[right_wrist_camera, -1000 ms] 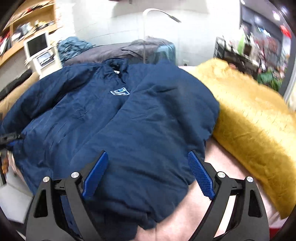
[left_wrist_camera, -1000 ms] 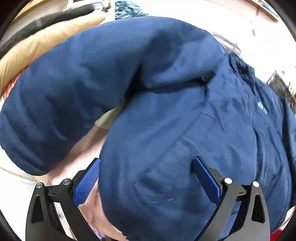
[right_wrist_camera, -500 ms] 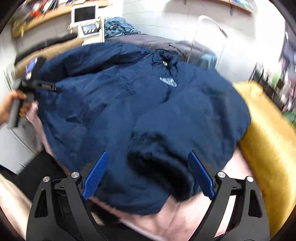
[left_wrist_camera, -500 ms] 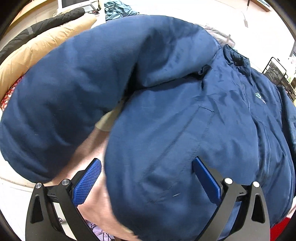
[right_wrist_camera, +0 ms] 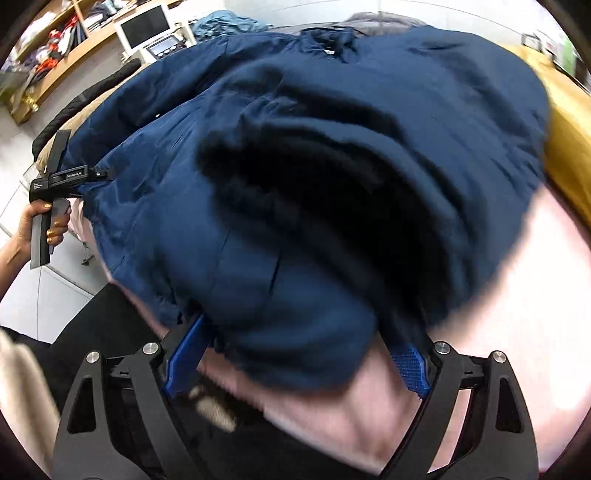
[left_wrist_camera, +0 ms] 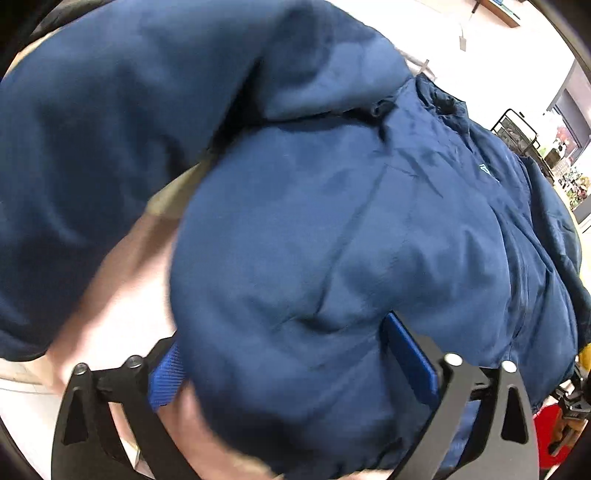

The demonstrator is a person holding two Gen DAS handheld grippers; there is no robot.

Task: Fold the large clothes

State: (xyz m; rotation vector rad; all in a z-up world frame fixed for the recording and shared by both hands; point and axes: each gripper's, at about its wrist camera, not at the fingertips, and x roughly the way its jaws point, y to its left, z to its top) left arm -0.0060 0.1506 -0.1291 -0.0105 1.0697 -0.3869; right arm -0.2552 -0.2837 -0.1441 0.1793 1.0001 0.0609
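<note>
A large navy padded jacket lies spread on a pale pink surface and fills both views. My left gripper is open, its blue pads on either side of the jacket's lower hem corner. The jacket's sleeve lies bunched at upper left. In the right wrist view the jacket has a dark-lined sleeve cuff lying between the open jaws of my right gripper. The left gripper also shows in the right wrist view at the jacket's far hem, held by a hand.
A yellow fuzzy blanket lies to the right of the jacket. A tan and black garment lies behind it on the left. A shelf with a monitor stands at the back. The pink surface shows at lower right.
Both grippers have moved in closer to the jacket, so it fills more of each view. The sleeve cuff now lies between the right gripper's jaws. Both stay open.
</note>
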